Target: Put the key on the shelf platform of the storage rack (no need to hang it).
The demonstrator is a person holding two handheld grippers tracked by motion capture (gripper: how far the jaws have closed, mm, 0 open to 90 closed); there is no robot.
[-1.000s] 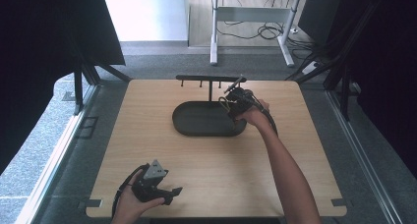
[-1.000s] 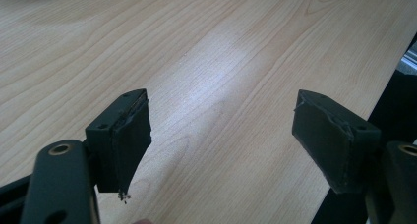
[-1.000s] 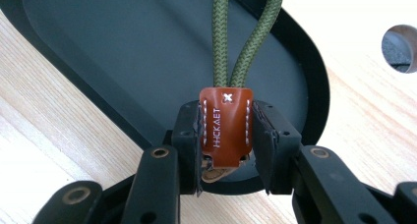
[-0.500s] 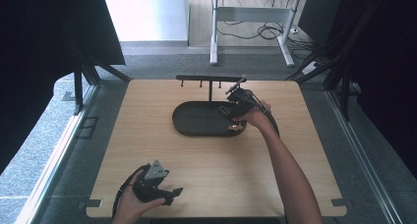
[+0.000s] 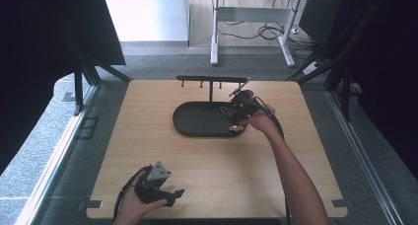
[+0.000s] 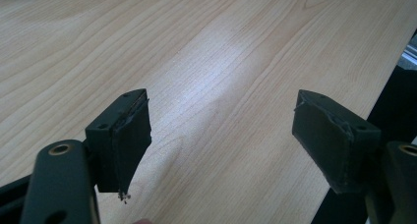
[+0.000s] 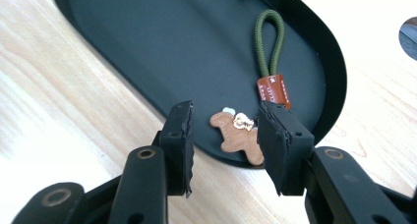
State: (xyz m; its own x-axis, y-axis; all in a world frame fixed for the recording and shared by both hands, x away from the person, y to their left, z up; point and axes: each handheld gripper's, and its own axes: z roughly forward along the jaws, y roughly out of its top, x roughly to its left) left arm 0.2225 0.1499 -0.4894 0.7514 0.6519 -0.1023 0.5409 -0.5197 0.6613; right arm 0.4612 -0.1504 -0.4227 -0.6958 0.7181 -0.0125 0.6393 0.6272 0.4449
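Right gripper (image 7: pixel 223 135) over near rim of black tray (image 7: pixel 123 47), jaws just been opening, now part-open w/ brown bear charm (image 7: pixel 238 135) lying in tray between them, pads prob. not pressing it. Green cord loop (image 7: pixel 270 42) w/ brown tag beside. Left gripper (image 6: pixel 221 130) wide open, holding nothing, low over bare table (image 6: pixel 221 52).

The tabletop (image 5: pixel 148 151) is pale wood with a fine streaked grain. The oval tray (image 7: pixel 147 42) is plain matt black, and so is the small rack (image 5: pixel 212 80) behind it. In the tray lies a tan-brown charm (image 7: pixel 236 135) with a small gold fitting and a pale bluish dot, and beside it an olive-green cord loop (image 7: pixel 270 37) ending in a rust-brown tab with faint light lettering. Both grippers' fingers (image 7: pixel 179 135) are black; the left gripper (image 5: pixel 170 193) carries a grey plate. The floor (image 5: pixel 162 62) is speckled grey
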